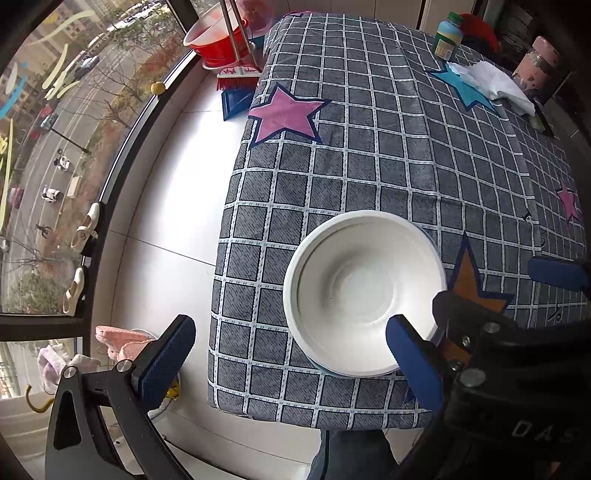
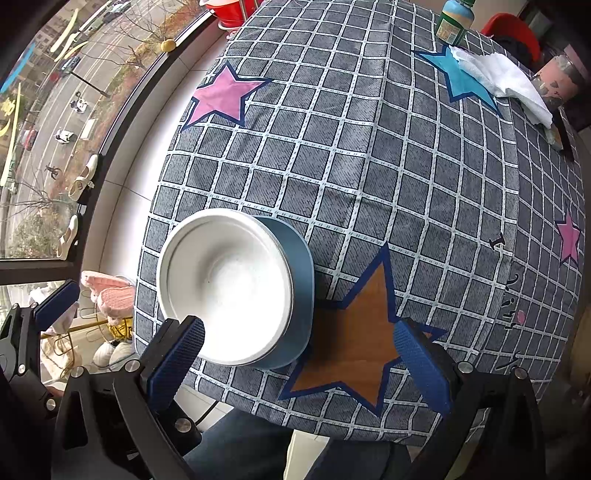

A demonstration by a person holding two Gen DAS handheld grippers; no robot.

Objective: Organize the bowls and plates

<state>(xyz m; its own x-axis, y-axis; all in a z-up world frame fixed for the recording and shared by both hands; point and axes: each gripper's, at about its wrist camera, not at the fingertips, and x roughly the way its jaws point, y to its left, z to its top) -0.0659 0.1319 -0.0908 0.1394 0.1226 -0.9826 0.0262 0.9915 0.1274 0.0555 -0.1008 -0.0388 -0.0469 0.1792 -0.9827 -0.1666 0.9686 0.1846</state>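
Observation:
A white bowl (image 1: 365,291) sits on a blue plate near the front left corner of the checked tablecloth (image 1: 388,129). In the right wrist view the bowl (image 2: 229,284) rests on the blue plate (image 2: 301,280), whose rim shows to the bowl's right. My left gripper (image 1: 291,354) is open and empty; its right finger is in front of the bowl's near rim and its left finger hangs past the table's left edge. My right gripper (image 2: 299,354) is open and empty, just in front of the stack, its left finger by the bowl's near rim.
A green-capped bottle (image 1: 447,35), a white cloth (image 1: 491,83) and a pink jar (image 1: 535,66) stand at the far right of the table. A red basin (image 1: 218,37), a broom and a dustpan lie on the floor by the window. The table's left edge runs close to the stack.

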